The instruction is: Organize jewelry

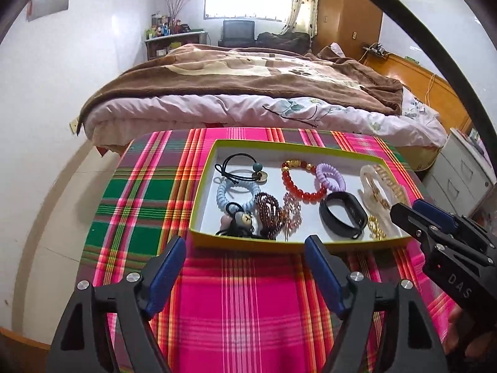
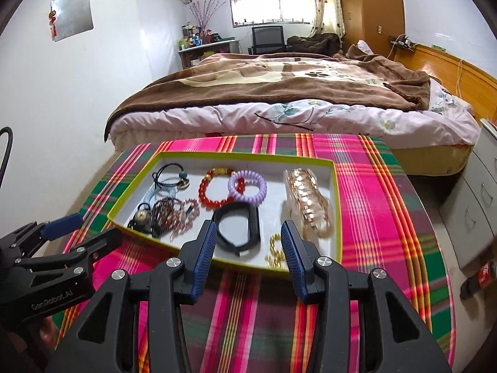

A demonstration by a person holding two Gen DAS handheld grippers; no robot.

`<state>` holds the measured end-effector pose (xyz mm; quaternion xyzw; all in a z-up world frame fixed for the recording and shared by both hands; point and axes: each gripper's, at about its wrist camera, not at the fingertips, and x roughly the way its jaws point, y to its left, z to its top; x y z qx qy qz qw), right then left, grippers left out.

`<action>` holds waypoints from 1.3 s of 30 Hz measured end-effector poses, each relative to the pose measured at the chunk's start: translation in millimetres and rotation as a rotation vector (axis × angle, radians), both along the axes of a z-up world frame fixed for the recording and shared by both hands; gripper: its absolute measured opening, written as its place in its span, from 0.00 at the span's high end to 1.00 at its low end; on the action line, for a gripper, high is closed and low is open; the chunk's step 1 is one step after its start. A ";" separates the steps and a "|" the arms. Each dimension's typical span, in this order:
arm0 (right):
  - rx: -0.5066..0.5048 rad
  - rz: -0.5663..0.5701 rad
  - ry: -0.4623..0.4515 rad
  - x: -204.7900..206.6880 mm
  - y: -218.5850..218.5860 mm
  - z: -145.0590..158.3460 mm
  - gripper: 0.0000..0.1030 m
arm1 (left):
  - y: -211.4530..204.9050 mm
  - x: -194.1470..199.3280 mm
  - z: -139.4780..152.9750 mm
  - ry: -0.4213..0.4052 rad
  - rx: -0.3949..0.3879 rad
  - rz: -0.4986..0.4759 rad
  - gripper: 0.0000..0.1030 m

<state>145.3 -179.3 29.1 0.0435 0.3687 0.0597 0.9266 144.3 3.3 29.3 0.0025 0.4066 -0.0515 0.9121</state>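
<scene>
A shallow green-rimmed tray sits on a plaid cloth. It holds several pieces: a red bead bracelet, a purple coil tie, a black band, a gold chain, a clear and gold bracelet, dark bead strands and hair ties. My left gripper is open and empty, in front of the tray's near rim. My right gripper is open and empty, over the near rim by the black band.
The plaid-covered table stands against a bed. A white drawer unit is at the right. A white wall is at the left.
</scene>
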 end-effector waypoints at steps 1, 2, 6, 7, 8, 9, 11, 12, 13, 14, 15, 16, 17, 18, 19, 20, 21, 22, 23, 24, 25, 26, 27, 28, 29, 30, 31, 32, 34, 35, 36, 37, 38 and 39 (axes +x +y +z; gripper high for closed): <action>0.006 -0.001 0.000 -2.4 -0.8 0.0 0.57 | 0.0 -1.2 0.3 -0.002 0.002 0.001 0.24; 0.012 -0.004 0.002 -4.6 -1.7 -0.3 0.57 | -0.6 -4.0 0.7 -0.005 0.004 0.002 0.24; 0.014 -0.008 0.003 -11.6 -3.3 -1.2 0.57 | -4.5 -10.5 2.9 -0.022 0.020 0.010 0.24; 0.016 -0.009 0.003 -12.6 -3.6 -1.3 0.57 | -4.7 -11.9 3.6 -0.026 0.026 0.017 0.24; 0.017 -0.011 0.004 -13.7 -3.6 -1.6 0.57 | -5.7 -13.1 4.0 -0.029 0.033 0.020 0.24; 0.017 -0.010 0.005 -14.7 -3.4 -2.0 0.57 | -6.2 -12.9 4.2 -0.028 0.035 0.020 0.24; 0.019 -0.010 0.007 -15.7 -3.7 -2.8 0.57 | -7.7 -14.1 4.3 -0.023 0.037 0.021 0.24; 0.021 -0.010 0.010 -16.2 -3.6 -3.6 0.57 | -7.7 -14.1 4.0 -0.020 0.037 0.022 0.24; 0.021 -0.009 0.012 -16.5 -3.3 -4.1 0.57 | -8.1 -14.9 3.8 -0.019 0.038 0.024 0.24; 0.021 -0.010 0.014 -16.6 -3.5 -4.8 0.57 | -8.5 -15.1 3.5 -0.018 0.039 0.026 0.24; 0.023 -0.011 0.015 -17.6 -4.1 -5.4 0.57 | -8.7 -15.2 3.3 -0.018 0.040 0.032 0.24; 0.025 -0.012 0.016 -18.1 -4.8 -5.9 0.57 | -8.9 -15.5 3.0 -0.019 0.035 0.034 0.24; 0.027 -0.014 0.017 -19.0 -5.6 -6.8 0.56 | -9.2 -15.3 2.8 -0.016 0.027 0.031 0.24; 0.029 -0.017 0.019 -19.3 -6.5 -7.8 0.57 | -9.0 -15.2 2.0 -0.010 0.012 0.029 0.24; 0.030 -0.019 0.021 -19.6 -7.4 -8.5 0.57 | -9.1 -14.7 0.9 -0.003 -0.001 0.029 0.24; 0.032 -0.022 0.022 -19.9 -8.4 -9.2 0.57 | -9.5 -13.8 -0.2 0.005 -0.010 0.029 0.24; 0.033 -0.023 0.024 -20.0 -8.3 -9.6 0.57 | -9.6 -13.6 -0.9 0.009 -0.014 0.029 0.24; 0.034 -0.025 0.025 -20.4 -8.7 -10.2 0.56 | -10.2 -14.0 -1.7 0.009 -0.012 0.029 0.24; 0.035 -0.027 0.026 -20.9 -9.0 -10.5 0.56 | -10.9 -13.8 -2.4 0.011 -0.008 0.031 0.24; 0.036 -0.027 0.026 -21.4 -9.7 -11.0 0.56 | -11.3 -14.1 -2.9 0.012 -0.006 0.033 0.24; 0.036 -0.028 0.027 -21.9 -10.0 -11.2 0.56 | -11.6 -13.9 -3.4 0.012 -0.005 0.035 0.24; 0.035 -0.030 0.026 -22.8 -10.0 -11.3 0.56 | -11.7 -13.9 -3.7 0.013 -0.009 0.035 0.24; 0.036 -0.031 0.026 -22.8 -10.7 -11.3 0.56 | -11.5 -14.7 -3.7 0.014 -0.014 0.036 0.24; 0.036 -0.032 0.026 -22.8 -11.0 -11.4 0.56 | -11.1 -15.2 -3.4 0.014 -0.021 0.036 0.23; 0.037 -0.033 0.027 -23.1 -11.4 -11.5 0.56 | -11.2 -15.6 -3.3 0.014 -0.027 0.034 0.22; 0.037 -0.034 0.027 -23.3 -11.6 -11.6 0.56 | -11.5 -16.0 -3.1 0.012 -0.024 0.037 0.19; 0.038 -0.034 0.027 -23.8 -11.8 -11.5 0.56 | -12.9 -16.8 -2.7 0.007 -0.002 0.047 0.17; 0.038 -0.034 0.027 -23.6 -12.2 -11.7 0.56 | -14.8 -17.6 -2.3 0.001 0.023 0.051 0.16; 0.038 -0.035 0.026 -23.6 -12.2 -11.7 0.56 | -16.3 -18.7 -2.1 -0.004 0.035 0.044 0.16; 0.037 -0.035 0.026 -24.1 -12.3 -11.7 0.56 | -16.3 -18.7 -2.2 0.001 0.024 0.041 0.16; 0.036 -0.035 0.027 -24.4 -12.0 -11.3 0.56 | -16.3 -19.1 -2.5 0.004 0.019 0.043 0.16; 0.035 -0.035 0.027 -24.7 -12.0 -11.4 0.56 | -16.0 -18.8 -2.7 0.005 0.020 0.045 0.16; 0.035 -0.036 0.027 -25.0 -12.2 -11.4 0.56 | -16.5 -19.0 -2.8 0.006 0.022 0.045 0.16; 0.035 -0.035 0.027 -25.0 -12.1 -11.4 0.56 | -17.1 -19.4 -3.1 0.007 0.022 0.042 0.16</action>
